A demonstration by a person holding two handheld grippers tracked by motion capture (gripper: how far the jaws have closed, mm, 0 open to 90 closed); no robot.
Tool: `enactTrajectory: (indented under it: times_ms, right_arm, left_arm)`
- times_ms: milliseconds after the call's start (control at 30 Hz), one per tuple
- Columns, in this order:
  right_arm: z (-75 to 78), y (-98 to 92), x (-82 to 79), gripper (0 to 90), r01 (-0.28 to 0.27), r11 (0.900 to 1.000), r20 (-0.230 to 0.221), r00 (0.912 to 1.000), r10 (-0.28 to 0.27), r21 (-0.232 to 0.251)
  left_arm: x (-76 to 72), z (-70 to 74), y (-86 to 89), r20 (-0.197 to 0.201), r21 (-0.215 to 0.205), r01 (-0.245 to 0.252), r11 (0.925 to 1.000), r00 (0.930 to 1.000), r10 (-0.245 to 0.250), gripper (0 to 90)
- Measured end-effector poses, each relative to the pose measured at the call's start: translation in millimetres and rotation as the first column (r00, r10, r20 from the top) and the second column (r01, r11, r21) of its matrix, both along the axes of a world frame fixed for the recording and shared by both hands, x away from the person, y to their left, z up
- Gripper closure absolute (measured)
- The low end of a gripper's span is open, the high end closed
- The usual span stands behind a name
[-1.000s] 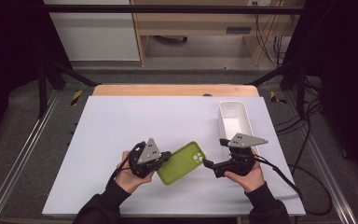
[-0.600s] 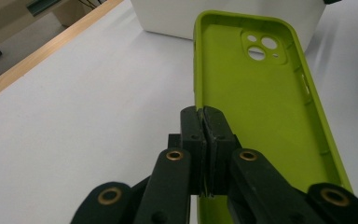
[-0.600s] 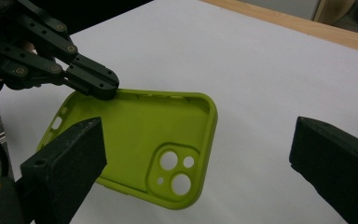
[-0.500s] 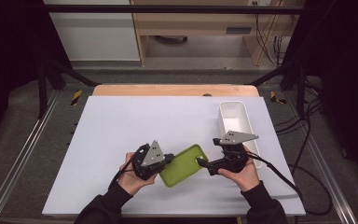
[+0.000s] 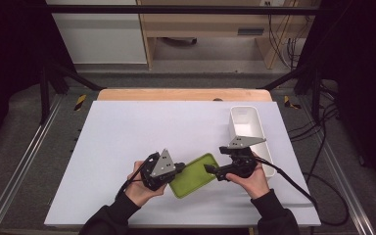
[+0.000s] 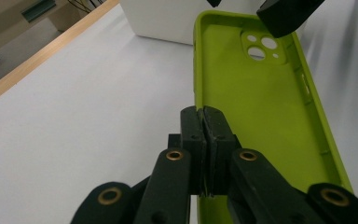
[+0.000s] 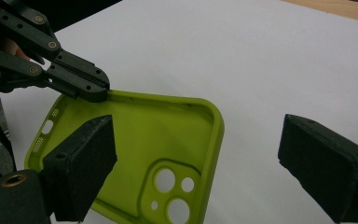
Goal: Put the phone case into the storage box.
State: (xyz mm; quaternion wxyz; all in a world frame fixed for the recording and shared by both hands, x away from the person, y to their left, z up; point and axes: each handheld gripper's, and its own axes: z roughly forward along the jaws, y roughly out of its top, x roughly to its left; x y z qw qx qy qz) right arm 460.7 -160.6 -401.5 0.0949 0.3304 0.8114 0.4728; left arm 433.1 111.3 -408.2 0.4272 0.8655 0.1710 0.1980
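Both tongs meet at the lime-green silicone phone case point(image 5: 194, 175) near the table's point(image 5: 127, 127) front edge: my left gripper point(image 6: 204, 122) is clamped on its rim, while my right gripper point(image 7: 196, 158), jaws apart and just now narrowing, has moved in to straddle its camera-cutout end, ready to take it.

Lime-green phone case point(image 5: 194, 175), empty, inner side facing up, camera cutouts at its right end. It is positioned near the table's point(image 5: 127, 132) front edge, right of centre, tilted diagonally, one rim pinched.

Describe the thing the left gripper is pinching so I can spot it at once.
On the white table, look at the near edge between the two hands, left of the white bin. There lies a lime-green phone case, hollow side up with camera holes, the one bright-coloured item.
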Motion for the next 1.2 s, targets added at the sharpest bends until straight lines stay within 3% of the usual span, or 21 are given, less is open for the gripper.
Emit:
enactTrajectory:
  times_ms: [200,500,733,933,1200]
  right_arm:
    - [-1.2,0.7,2.4,16.4,-0.007,1.0,-0.024,0.9997,0.007,0.001]
    - [-1.6,-0.4,5.9,32.2,-0.034,0.999,-0.072,0.9968,0.035,0.013]
    - [-1.0,-2.5,9.4,44.5,-0.056,0.998,-0.153,0.9864,0.061,0.032]
    - [-1.1,-3.2,10.7,54.8,-0.076,0.996,-0.176,0.981,0.081,0.04]
    - [1.9,-7.6,10.6,66.1,-0.06,0.997,-0.201,0.9773,0.069,0.053]
  left_arm:
    - [-1.4,1.4,-0.4,0.002,-0.004,0.005,1.0,1.0,-0.005,87.8]
    - [-4.3,3.6,-1.3,0.018,-0.008,0.015,0.9999,0.9997,-0.015,87.9]
    - [-7.0,5.6,-2.3,0.032,-0.005,0.021,0.9998,0.9993,-0.021,87.9]
    - [-7.7,5.6,-2.3,0.04,-0.001,0.021,0.9998,0.999,-0.021,87.8]
    - [-8.1,5.1,-2.5,0.046,0.012,0.023,0.9997,0.9987,-0.024,87.9]
